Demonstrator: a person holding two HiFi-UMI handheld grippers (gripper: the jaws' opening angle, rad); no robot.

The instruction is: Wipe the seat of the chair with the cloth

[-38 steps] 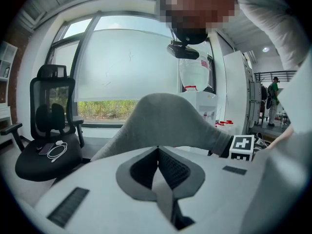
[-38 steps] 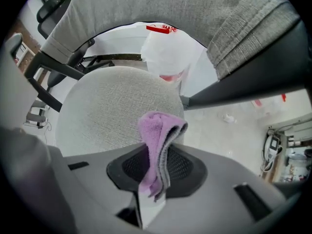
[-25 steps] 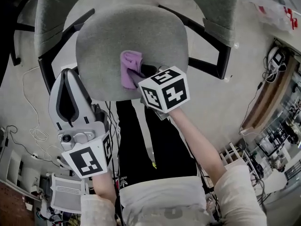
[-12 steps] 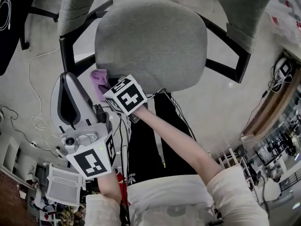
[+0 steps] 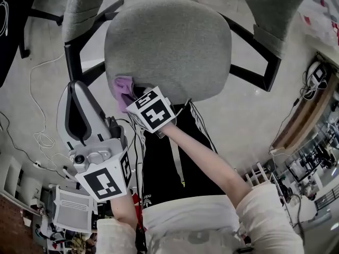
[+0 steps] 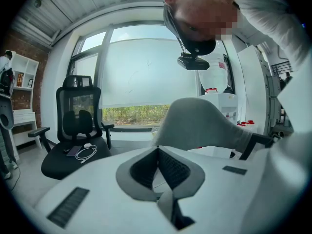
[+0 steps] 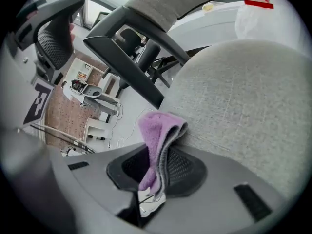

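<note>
purple cloth [image 5: 124, 85] is folded over and pinched in the right tool [image 5: 131, 97], jaws clamped on its lower end so the fluffy fold sticks out in front. it's pressed against the near-left edge of the grey seat [image 5: 169, 46], right where the cushion curves down. my guess is it's held that way so the soft fold meets the fabric and not the plastic jaws. the person's right arm crosses their body to reach that corner. the left tool [image 5: 79, 89] hangs just beside the seat, near the black armrest frame [image 5: 68, 62], jaws together with nothing between them, touching nothing. looks like only 1 tool is needed for the wiping, the other's just parked out of the way.
</note>
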